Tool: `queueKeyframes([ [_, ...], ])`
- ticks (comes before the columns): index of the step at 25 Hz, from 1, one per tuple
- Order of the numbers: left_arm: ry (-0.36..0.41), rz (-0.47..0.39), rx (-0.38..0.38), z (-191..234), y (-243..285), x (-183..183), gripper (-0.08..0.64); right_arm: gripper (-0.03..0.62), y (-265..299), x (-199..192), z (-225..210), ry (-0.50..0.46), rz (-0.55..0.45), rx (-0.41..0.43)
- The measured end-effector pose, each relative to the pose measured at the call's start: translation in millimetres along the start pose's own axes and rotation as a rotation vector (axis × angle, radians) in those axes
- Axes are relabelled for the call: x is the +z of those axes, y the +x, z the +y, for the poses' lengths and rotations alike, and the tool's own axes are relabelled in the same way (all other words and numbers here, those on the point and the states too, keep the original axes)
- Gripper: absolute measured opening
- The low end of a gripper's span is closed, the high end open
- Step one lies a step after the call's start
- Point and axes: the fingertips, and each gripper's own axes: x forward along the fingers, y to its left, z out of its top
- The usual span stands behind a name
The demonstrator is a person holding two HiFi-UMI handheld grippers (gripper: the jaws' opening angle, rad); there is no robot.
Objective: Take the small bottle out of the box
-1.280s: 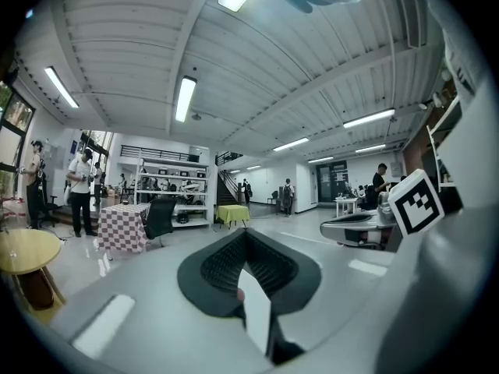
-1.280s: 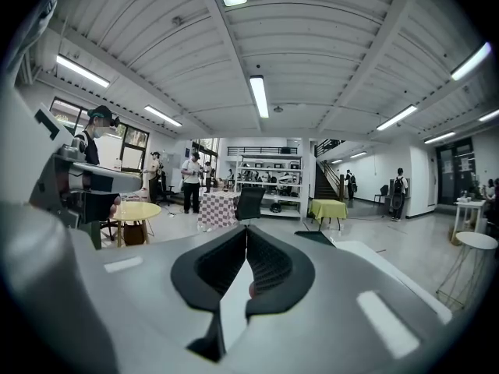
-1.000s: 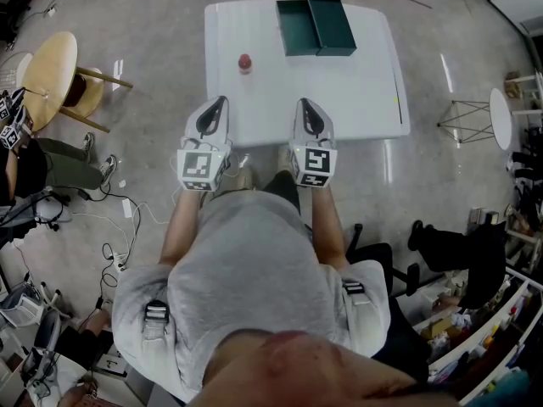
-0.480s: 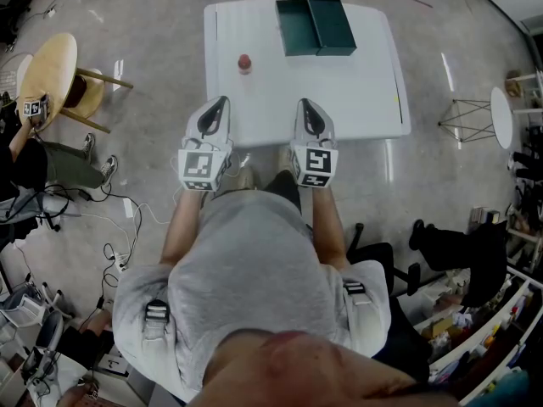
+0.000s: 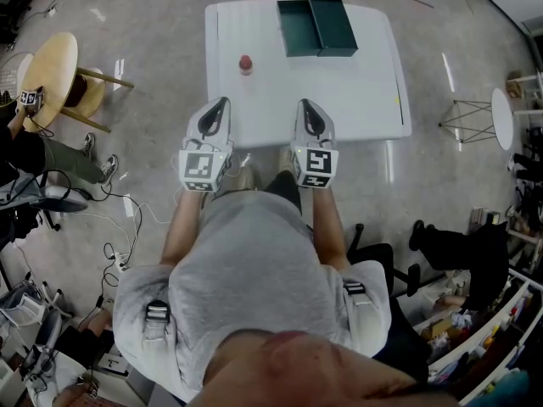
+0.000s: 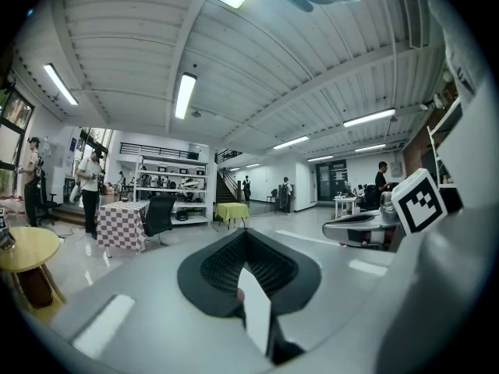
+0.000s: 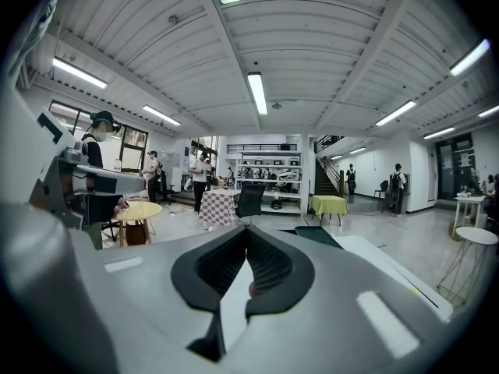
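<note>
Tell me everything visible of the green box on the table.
The green box is dark, matte, lying open near the far edge of the white table: two halves side by side, the left a shallow tray with nothing visible inside, the right apparently its lid. Only the table touches it; the small bottle stands apart.

Glossy grey floor (image 5: 153, 11), white table (image 5: 339, 100), round wooden table (image 5: 49, 70), strip lights (image 7: 257, 92).

Box (image 5: 316, 26) at far edge of table (image 5: 356, 91); small bottle (image 5: 245, 64) on table, left, nearer, apparently apart.
</note>
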Motion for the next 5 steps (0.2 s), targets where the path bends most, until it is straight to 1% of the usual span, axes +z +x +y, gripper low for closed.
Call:
queueKeyframes([
  [5, -0.001, 0.000, 0.002, 3.1, 1.9, -1.0, 0.011, 0.003, 3.9, 1.1, 1.8, -0.001, -0.008, 0.005],
])
